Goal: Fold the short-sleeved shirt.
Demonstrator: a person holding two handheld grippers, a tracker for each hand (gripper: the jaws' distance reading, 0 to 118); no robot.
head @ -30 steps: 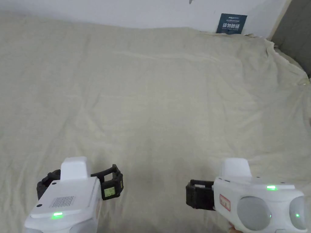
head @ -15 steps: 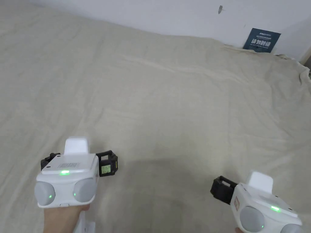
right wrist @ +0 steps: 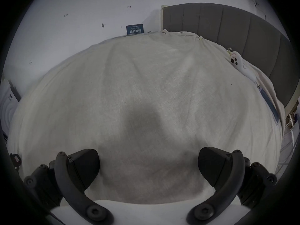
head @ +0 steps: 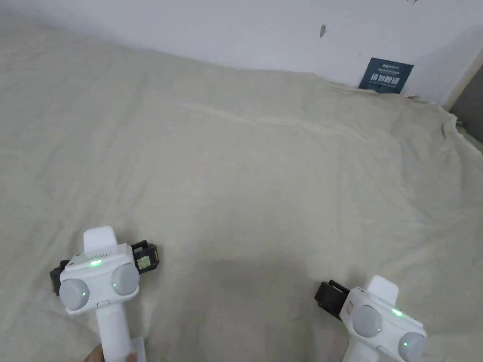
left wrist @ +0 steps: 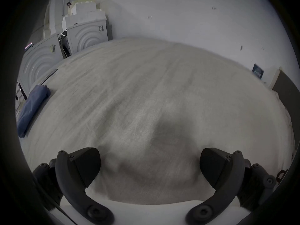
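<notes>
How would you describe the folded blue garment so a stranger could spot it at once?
Start with the wide beige bedsheet in the left gripper view. Follow it to its left edge, near the grey appliances. There lies the folded blue garment, the one dark blue thing on pale cloth.

A bedroom-like room: a wide bed (head: 264,179) under a wrinkled cream sheet, a grey padded headboard (right wrist: 235,38) at the right gripper view's upper right, white wall (head: 212,28) behind, and washer-like appliances (left wrist: 87,33) upper left.
</notes>
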